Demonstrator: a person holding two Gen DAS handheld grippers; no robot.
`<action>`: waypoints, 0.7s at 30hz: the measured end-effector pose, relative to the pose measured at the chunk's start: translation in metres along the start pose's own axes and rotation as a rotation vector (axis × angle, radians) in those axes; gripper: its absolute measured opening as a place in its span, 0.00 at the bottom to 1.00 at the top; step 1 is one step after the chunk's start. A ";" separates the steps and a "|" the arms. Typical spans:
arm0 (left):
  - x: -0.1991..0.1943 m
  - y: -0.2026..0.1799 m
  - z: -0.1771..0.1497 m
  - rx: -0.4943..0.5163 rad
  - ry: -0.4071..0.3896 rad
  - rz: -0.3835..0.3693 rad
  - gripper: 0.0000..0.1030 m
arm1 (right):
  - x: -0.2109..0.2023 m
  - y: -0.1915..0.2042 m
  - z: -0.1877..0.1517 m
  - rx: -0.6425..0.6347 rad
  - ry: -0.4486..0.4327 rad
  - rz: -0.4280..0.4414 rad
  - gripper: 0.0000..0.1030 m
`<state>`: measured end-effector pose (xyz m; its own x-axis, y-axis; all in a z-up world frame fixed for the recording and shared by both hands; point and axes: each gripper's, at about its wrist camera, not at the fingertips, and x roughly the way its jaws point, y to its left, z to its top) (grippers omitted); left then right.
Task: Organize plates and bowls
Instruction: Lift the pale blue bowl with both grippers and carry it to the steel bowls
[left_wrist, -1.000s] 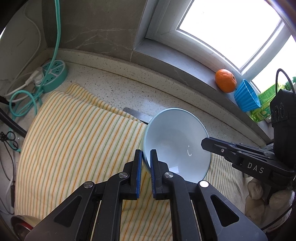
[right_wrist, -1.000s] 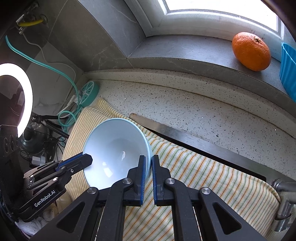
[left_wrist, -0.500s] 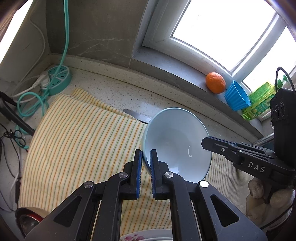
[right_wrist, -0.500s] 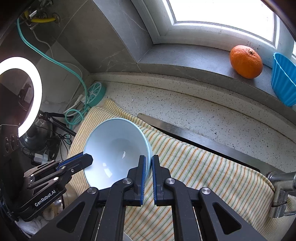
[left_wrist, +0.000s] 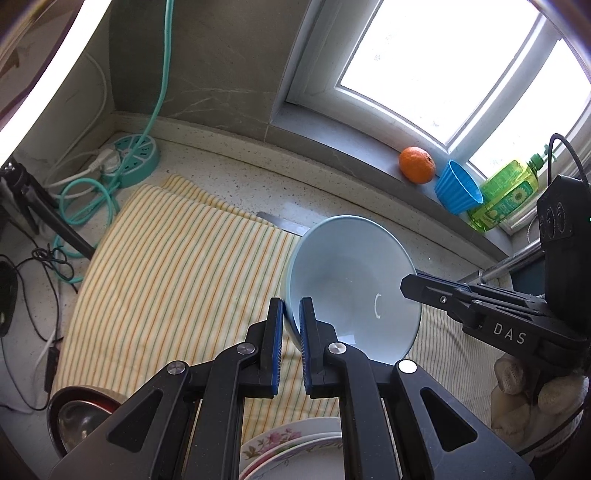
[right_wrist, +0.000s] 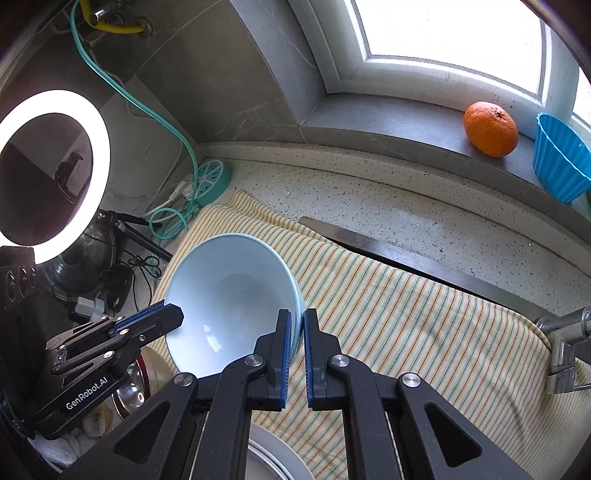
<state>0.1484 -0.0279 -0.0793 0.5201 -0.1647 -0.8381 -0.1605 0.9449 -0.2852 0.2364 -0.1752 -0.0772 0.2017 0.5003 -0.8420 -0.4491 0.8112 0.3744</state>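
A light blue bowl (left_wrist: 351, 288) hangs in the air above a striped cloth (left_wrist: 177, 273), held by both grippers. My left gripper (left_wrist: 291, 332) is shut on its left rim. My right gripper (right_wrist: 298, 339) is shut on its right rim; the bowl also shows in the right wrist view (right_wrist: 229, 295). Each gripper shows in the other's view, the right one (left_wrist: 413, 286) and the left one (right_wrist: 173, 314). A stack of floral plates (left_wrist: 291, 454) lies below at the near edge. A red-rimmed metal bowl (left_wrist: 77, 417) sits at the lower left.
An orange (left_wrist: 416, 165), a blue ribbed cup (left_wrist: 457, 192) and a green bottle (left_wrist: 506, 192) stand on the windowsill. A teal power strip (left_wrist: 135, 158) with cables lies at the back left. A ring light (right_wrist: 51, 173) stands at the left. A faucet (right_wrist: 565, 332) is at the right.
Both grippers have risen and pulled back with the bowl, so more of the counter, the plates and the metal bowl have come into view below.
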 end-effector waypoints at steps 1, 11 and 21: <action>-0.003 0.001 -0.002 0.000 -0.001 -0.003 0.07 | -0.001 0.003 -0.002 -0.001 -0.001 -0.003 0.06; -0.033 0.024 -0.025 -0.016 -0.019 -0.026 0.07 | -0.015 0.039 -0.026 -0.021 -0.015 -0.015 0.06; -0.064 0.055 -0.047 -0.043 -0.040 -0.021 0.07 | -0.017 0.085 -0.049 -0.056 -0.024 -0.017 0.06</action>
<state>0.0672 0.0215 -0.0634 0.5565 -0.1719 -0.8129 -0.1849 0.9282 -0.3229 0.1519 -0.1302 -0.0501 0.2302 0.4945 -0.8382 -0.4933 0.8017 0.3375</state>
